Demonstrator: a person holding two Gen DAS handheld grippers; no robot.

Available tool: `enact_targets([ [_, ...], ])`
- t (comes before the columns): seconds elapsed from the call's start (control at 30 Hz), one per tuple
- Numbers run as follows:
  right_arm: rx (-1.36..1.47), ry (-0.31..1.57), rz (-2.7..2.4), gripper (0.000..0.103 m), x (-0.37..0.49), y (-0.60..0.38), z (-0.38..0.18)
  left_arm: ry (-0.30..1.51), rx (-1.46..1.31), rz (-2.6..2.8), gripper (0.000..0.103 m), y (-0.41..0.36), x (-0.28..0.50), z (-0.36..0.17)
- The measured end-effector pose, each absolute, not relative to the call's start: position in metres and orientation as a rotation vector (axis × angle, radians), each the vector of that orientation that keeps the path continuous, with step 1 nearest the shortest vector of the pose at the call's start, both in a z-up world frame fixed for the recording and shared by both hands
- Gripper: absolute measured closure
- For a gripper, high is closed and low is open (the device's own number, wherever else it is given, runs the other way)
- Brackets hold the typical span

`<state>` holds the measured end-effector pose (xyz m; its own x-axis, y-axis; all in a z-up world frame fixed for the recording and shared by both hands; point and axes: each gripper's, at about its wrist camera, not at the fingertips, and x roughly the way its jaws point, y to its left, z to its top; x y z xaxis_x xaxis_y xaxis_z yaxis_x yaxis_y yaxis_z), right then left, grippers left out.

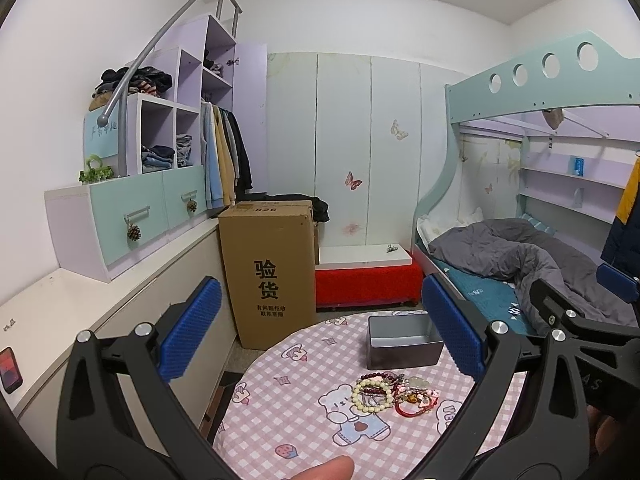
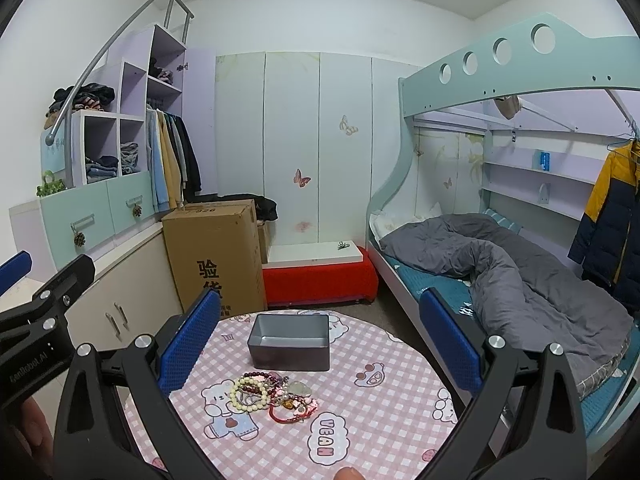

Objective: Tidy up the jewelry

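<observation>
A tangled pile of jewelry, with cream and dark red bead bracelets and a red cord, lies on a round table with a pink checked cloth. Behind the pile stands an open grey metal box, which looks empty. My left gripper is open, raised above the table's near left side, nothing between its blue pads. My right gripper is open too, held above the table with the box and pile seen between its fingers.
A tall cardboard box stands on the floor behind the table, beside a red bench. White cabinets run along the left; a bunk bed with a grey duvet is on the right. A fingertip shows at the bottom edge.
</observation>
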<state>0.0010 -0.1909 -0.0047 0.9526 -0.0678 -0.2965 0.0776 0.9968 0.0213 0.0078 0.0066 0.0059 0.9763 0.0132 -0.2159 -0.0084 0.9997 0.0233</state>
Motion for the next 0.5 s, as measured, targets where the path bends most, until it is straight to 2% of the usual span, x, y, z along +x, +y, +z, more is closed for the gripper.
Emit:
enact_targets([
  [0.5, 0.029, 0.326, -0.065, 0.008, 0.011, -0.192, -0.016, 0.237, 0.035, 0.003, 0.005, 0.006, 0.021, -0.005],
])
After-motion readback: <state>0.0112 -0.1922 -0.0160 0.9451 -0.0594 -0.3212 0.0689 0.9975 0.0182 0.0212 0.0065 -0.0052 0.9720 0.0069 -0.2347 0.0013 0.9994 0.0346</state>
